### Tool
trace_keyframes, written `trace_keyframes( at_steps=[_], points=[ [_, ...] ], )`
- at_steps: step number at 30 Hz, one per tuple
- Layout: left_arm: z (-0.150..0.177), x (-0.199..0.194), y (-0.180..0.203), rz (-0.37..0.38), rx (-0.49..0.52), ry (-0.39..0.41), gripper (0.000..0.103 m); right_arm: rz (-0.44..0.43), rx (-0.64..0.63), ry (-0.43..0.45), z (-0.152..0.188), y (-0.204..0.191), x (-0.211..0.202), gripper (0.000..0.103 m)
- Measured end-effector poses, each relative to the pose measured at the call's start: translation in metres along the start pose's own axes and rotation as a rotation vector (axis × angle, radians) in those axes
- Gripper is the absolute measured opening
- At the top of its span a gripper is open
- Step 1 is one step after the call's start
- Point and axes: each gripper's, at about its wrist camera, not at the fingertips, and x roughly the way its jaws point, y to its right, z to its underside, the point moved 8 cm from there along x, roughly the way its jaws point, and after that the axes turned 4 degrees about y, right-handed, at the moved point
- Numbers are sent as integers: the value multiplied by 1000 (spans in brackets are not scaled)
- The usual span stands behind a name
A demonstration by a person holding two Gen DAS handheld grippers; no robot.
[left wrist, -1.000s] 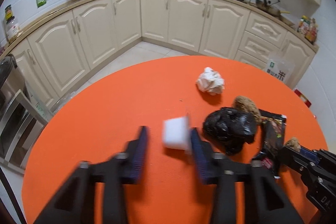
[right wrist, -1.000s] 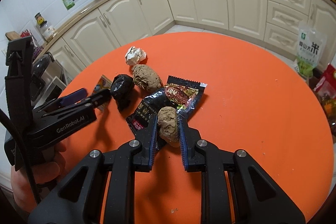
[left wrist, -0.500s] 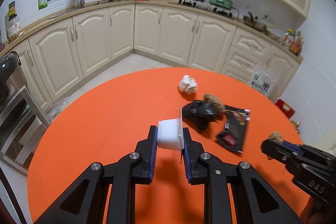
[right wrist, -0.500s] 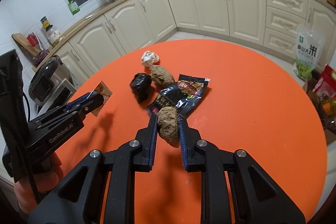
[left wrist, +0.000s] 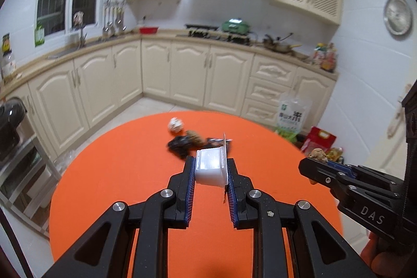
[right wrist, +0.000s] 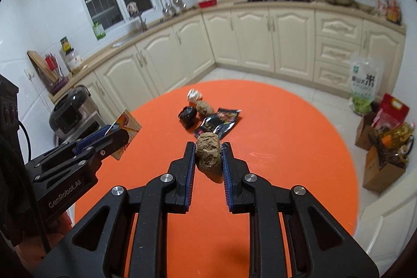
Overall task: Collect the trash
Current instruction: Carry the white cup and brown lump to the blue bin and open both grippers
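Cup in the left gripper (left wrist: 210,171), lump in the right gripper (right wrist: 208,160) — you've got both claws loaded and clear of the orange table (left wrist: 125,173). Your left pads are pinching a small white plastic cup (left wrist: 211,167) across its side walls, its peeled foil lid (left wrist: 224,145) standing up at the right edge. Those jaws have just been closing a touch with the cup between them, and I'd judge that's plenty: a thin-walled tub like this looks feather-light and will buckle if you squeeze harder. Watch the lid too; it's only hanging on, and any residue inside could drip.

Your right claw is pressed nearly together on a brown crumbly lump (right wrist: 208,158), gripped about its middle with both ends poking out above and below the pads. It looks rough, so slipping seems unlikely, but it could shed crumbs or break if you jolt it. Keep that one level.

Left on the table, well ahead of you in a tight cluster: a crumpled white paper ball (right wrist: 194,95), a second brown lump (right wrist: 204,107) just beside it, a scrunched black bag (right wrist: 187,115), and a flat dark snack wrapper (right wrist: 217,123). The paper ball and bag look soft and light, so pinch them anywhere through the bulk. The wrapper lies flat and glossy; I'd take it by a lifted edge or corner, since a top-down pinch would likely skate off.

No bin shows in either view, so I can't tell you where these go.
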Motion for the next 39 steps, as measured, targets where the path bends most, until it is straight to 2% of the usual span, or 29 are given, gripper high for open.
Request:
trace_keyframes(
  at_steps=[6,14,17,21,24,27,33,39],
  points=[
    [28,-61,53,72,51,42,18,57,34,81,1,29,-66,18],
    [56,-110,114,197,133,68,18,170,115,174,8,95,-145,18],
    [64,-116,131,242,156,64,18,209,142,194,12,117,-166,18],
    [52,-98,141,296,183,46,18,264,183,209,23,155,-191,18],
    [61,-90,157,341,202,7,18,303,215,206,33,185,-203,18],
    [46,-53,162,371,218,-39,18,326,264,182,46,219,-204,18],
    [69,6,199,400,288,-180,18,357,366,94,79,289,-177,18],
    [96,73,225,411,297,-341,18,341,488,3,119,349,-137,18]
  ],
)
